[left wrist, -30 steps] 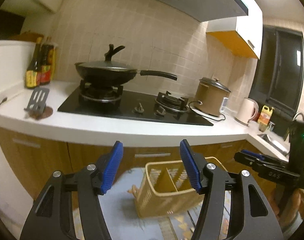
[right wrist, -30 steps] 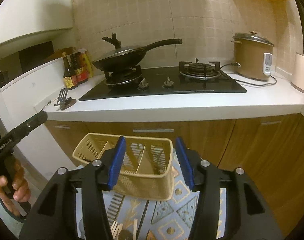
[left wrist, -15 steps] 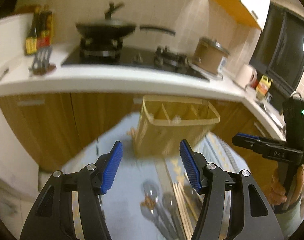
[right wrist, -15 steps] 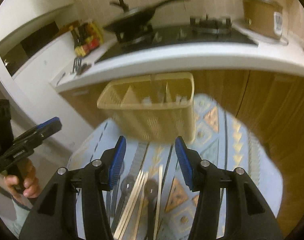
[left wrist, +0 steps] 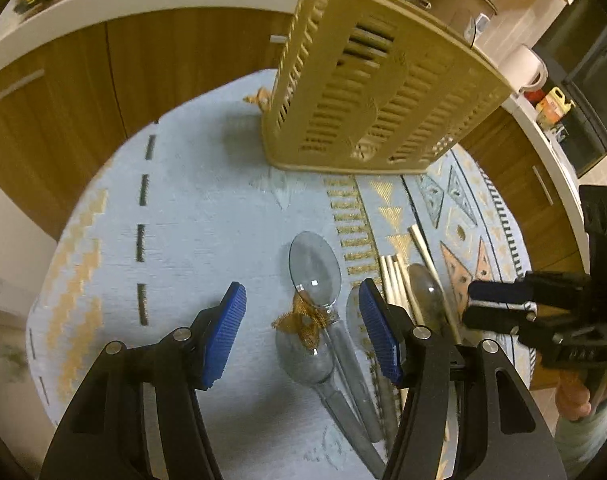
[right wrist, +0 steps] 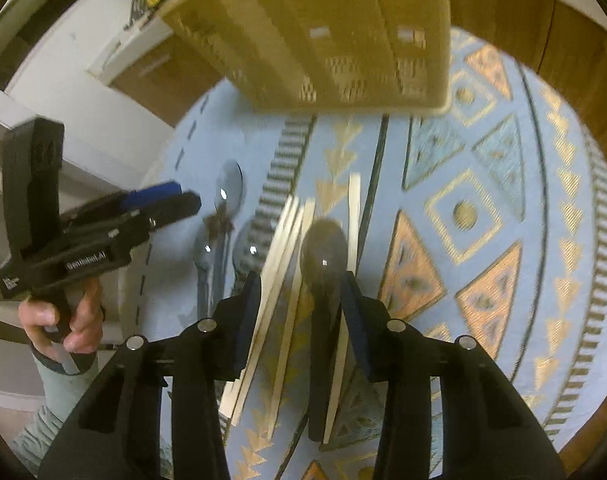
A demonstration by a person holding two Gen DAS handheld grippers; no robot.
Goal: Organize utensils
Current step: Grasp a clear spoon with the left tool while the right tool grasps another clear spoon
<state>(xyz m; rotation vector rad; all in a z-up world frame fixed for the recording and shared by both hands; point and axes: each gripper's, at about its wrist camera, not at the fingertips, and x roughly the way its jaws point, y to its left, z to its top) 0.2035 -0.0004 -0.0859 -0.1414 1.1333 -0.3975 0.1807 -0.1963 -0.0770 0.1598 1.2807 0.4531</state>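
One lettering is legible: in the right wrist view, at the left of the frame, "GenrobotAI" or something close to it is printed in white on the black side of the left gripper; the letters are small and the exact spelling is not certain. A smaller white mark below it, near the lower left end of the body, is too small to be read. In the left wrist view no text is legible.
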